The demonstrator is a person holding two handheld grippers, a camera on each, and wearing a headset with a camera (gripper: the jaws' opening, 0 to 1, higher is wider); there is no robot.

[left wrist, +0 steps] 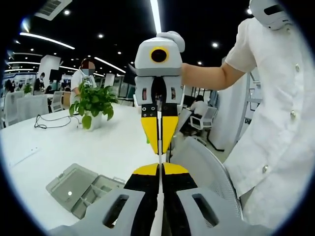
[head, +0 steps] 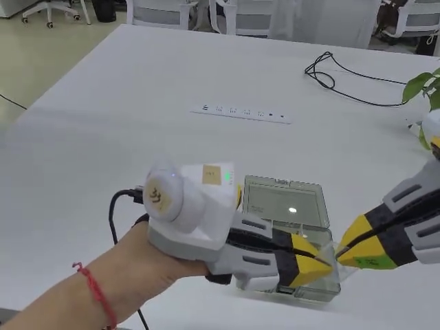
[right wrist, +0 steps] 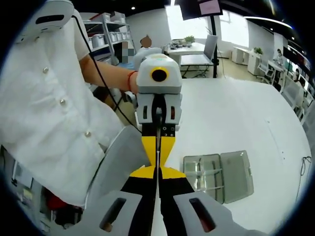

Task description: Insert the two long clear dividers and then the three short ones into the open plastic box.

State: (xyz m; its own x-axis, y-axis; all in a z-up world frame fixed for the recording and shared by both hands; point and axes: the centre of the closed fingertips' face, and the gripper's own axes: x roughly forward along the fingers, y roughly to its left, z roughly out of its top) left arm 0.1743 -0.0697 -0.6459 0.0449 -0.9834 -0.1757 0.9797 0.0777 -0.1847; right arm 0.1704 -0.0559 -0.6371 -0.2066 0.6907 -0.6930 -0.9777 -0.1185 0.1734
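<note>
Jaws of the left gripper (head: 324,261), yellow-tipped over black, are pressed together on a thin clear divider (head: 333,253). The matching jaws of the right gripper (head: 342,253) pinch the same strip from the opposite side, so the two grippers meet tip to tip. In both gripper views we see the divider edge-on, as a pale line running between the closed jaws. Whether it is a long piece or a short one we cannot tell. We hold the left gripper in a left hand (head: 155,265) with a red string bracelet (head: 96,294) at the wrist.

The divider sits over the clear rectangular plastic box (head: 313,289), which lies open on the white tabletop (head: 124,137) close to us. Whether the strip touches the box we cannot tell. The box looks faintly grey-green and glassy. Its flat lid (head: 285,203) is folded back onto the tabletop beyond the base, with a bright spot of reflected light on it. In the right gripper view the base half shows clear partitions standing inside it, marking off compartments, though we cannot count them.

Farther back on the tabletop lie a white power strip (head: 240,112) and a looped black cable (head: 330,75), both well apart from the box. A green leafy plant (head: 425,86) stands at the right edge.
</note>
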